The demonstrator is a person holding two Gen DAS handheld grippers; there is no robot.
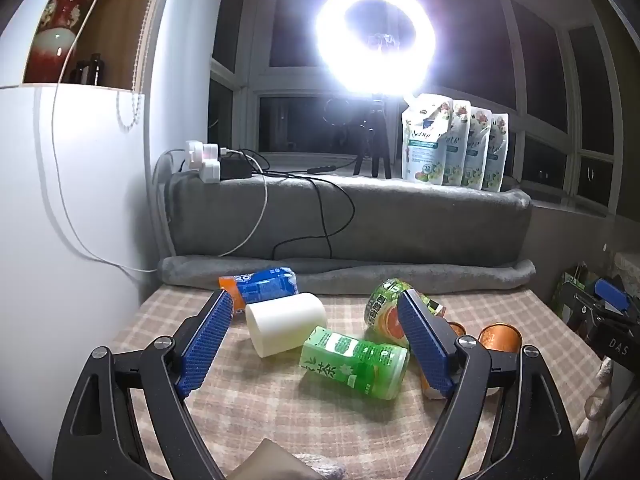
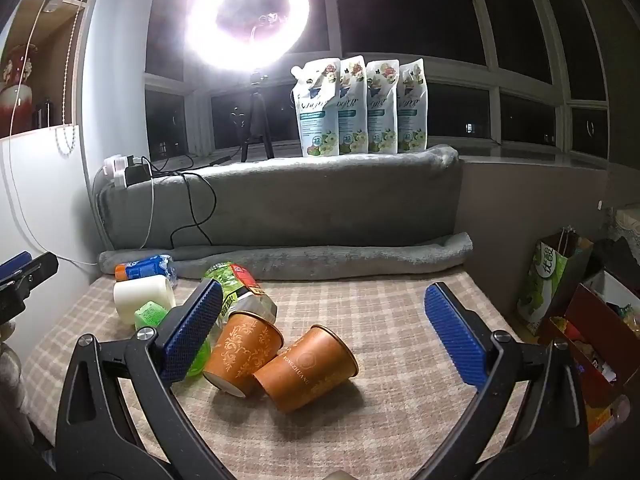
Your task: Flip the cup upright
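Note:
Several cups lie on their sides on a checked cloth table (image 2: 400, 320). A white cup (image 1: 285, 323) lies between my left gripper's open jaws, a green tea cup (image 1: 356, 362) just right of it. My left gripper (image 1: 316, 316) is open and empty above them. In the right wrist view two orange paper cups lie tipped and touching: a patterned one (image 2: 244, 350) and a plainer one (image 2: 308, 368). My right gripper (image 2: 324, 300) is open and empty, above and behind them. The white cup (image 2: 142, 296) also shows there at the left.
A blue-orange cup (image 1: 264, 282) and a green-red cup (image 1: 386, 304) lie further back. A grey blanket roll (image 1: 348, 270) and padded ledge (image 1: 352, 216) with cables, a power strip (image 1: 204, 160), refill pouches (image 1: 456, 144) and a ring light (image 1: 374, 40). Boxes and bags (image 2: 572, 300) stand right of the table.

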